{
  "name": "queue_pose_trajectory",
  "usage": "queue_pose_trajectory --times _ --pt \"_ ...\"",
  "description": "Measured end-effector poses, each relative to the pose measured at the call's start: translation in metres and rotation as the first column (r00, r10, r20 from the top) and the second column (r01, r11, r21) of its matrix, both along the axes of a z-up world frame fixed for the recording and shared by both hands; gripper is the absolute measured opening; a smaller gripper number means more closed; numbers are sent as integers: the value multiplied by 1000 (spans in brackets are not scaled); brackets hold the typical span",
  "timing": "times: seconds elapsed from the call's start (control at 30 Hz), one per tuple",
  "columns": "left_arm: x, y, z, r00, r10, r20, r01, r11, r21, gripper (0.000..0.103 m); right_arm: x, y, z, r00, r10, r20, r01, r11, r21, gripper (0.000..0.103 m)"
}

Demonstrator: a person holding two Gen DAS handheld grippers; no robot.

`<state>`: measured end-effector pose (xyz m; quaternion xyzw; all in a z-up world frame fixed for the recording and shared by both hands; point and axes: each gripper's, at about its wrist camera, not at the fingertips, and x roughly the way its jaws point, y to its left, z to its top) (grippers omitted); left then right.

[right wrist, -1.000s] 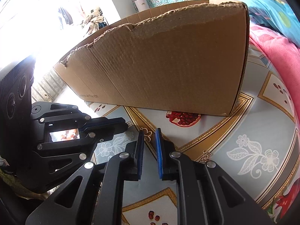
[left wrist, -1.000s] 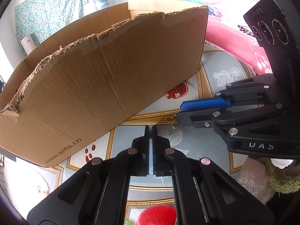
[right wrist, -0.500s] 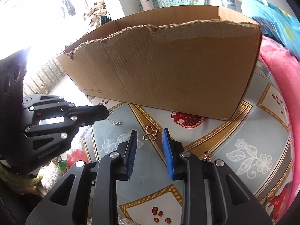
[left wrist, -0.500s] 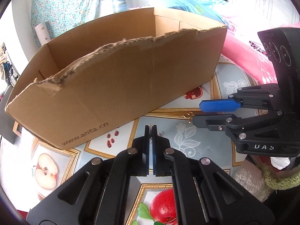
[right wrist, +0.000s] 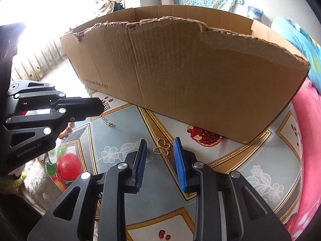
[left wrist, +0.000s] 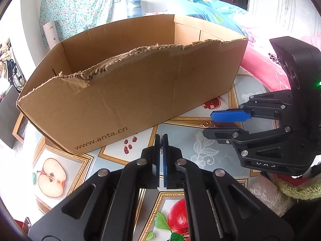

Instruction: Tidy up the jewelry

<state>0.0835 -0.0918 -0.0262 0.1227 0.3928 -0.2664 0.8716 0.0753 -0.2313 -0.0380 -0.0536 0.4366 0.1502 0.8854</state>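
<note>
A torn-edged cardboard box (left wrist: 128, 92) printed with "www.anta.cn" stood on a tablecloth (right wrist: 266, 172) patterned with fruit and white flowers, and everything else lay in front of its long near wall. The left gripper (left wrist: 162, 138) hung just in front of the box, near the printed lettering, its two blue pads pressed together on a thin silver chain (right wrist: 107, 120); in the right wrist view a short length of that chain with small rings at its end dangled from the closed fingertips above the cloth. The right gripper (right wrist: 159, 146) sat farther along the same wall, toward the box's other end, its blue fingers (right wrist: 179, 160) parted with a clear gap between them; they had just been opening, and nothing was clamped between them. A small gold butterfly-shaped pendant (right wrist: 162, 147) lay flat on the tablecloth a little out from the box's near wall, beside a printed pomegranate (right wrist: 204, 136), seen through the gap between the right fingertips and untouched by either pad. The inside floor of the box was hidden behind its near wall, so its contents could not be told.
</note>
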Motion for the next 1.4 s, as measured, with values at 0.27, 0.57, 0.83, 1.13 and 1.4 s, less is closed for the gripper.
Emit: queue_pose_trajectory --times 0.27,0.57,0.83,1.13,1.4 --pt "1 5 0 1000 12 2 -12 1000 -19 1 4 3 -2 1000 13 -23 -13 1000 4 14" --pt "1 8 0 1000 16 5 -16 999 -32 1 8 -6 0 999 0 -39 1 1000 23 14" --pt "-4 13 4 1000 16 14 -16 999 -37 1 -5 -11 16 1000 4 -25 -2 997 72 14" --pt "-21 31 52 996 -6 89 17 991 -130 1 -27 -45 83 992 -57 113 31 975 220 14" --pt "-21 51 121 977 -19 214 76 963 -260 1 -4 -58 137 966 -89 241 11 952 306 14"
